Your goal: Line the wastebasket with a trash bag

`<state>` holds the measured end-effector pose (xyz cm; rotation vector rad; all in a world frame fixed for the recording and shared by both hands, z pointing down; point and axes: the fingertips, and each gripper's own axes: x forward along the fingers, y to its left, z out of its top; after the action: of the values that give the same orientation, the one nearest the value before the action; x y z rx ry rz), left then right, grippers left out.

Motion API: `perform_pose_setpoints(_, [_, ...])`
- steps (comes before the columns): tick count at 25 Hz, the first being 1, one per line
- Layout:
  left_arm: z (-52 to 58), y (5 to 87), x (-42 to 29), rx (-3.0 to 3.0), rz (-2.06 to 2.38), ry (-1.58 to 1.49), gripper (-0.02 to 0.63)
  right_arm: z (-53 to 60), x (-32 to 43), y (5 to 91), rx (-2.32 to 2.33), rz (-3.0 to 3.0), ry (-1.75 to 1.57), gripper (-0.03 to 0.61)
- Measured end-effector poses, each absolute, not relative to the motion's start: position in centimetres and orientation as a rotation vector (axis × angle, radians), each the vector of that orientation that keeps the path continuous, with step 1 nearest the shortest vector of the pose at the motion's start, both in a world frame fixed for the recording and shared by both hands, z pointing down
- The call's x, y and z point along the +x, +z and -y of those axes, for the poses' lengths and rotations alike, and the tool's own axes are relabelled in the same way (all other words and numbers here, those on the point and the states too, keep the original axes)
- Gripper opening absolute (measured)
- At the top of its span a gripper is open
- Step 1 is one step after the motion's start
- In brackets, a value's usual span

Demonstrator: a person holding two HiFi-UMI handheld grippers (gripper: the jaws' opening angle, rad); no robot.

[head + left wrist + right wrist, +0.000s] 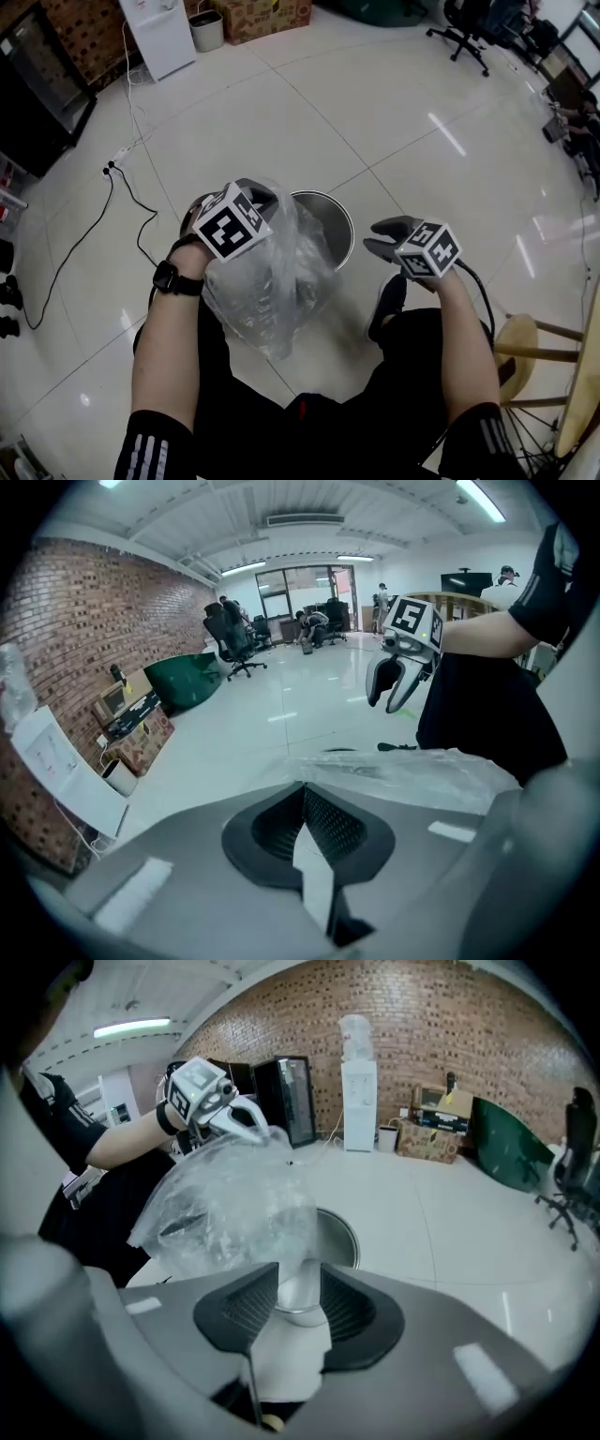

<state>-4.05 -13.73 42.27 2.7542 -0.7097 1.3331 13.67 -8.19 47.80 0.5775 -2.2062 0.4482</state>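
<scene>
Half the bin [339, 214] hides behind the crumpled clear bag [253, 300], pinched in the left gripper [258, 1129]; the right gripper [382, 705] has its jaws apart.

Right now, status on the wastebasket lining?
Left gripper shut on trash bag. Right gripper open, empty. Bag bunched, not yet lining wastebasket. Shoe close beside it.

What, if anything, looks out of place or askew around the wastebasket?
Nothing looks spilled or damaged. The clear trash bag hangs crumpled from the shut left tool. In the head view it overlaps the left side of the steel wastebasket and is not yet spread over the rim. The right tool is open and empty.
</scene>
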Motion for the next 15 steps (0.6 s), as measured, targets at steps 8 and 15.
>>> perform_pose_setpoints(8, [13.9, 41.7, -2.6, 2.783, 0.691, 1.29, -0.005, 8.8, 7.1, 49.3, 0.421, 2.266, 0.388, 0.177])
perform_pose_setpoints(15, [13.8, 41.0, -1.7, 2.811, 0.689, 1.249, -0.005, 10.3, 1.7, 53.3, 0.352, 2.236, 0.248, 0.198])
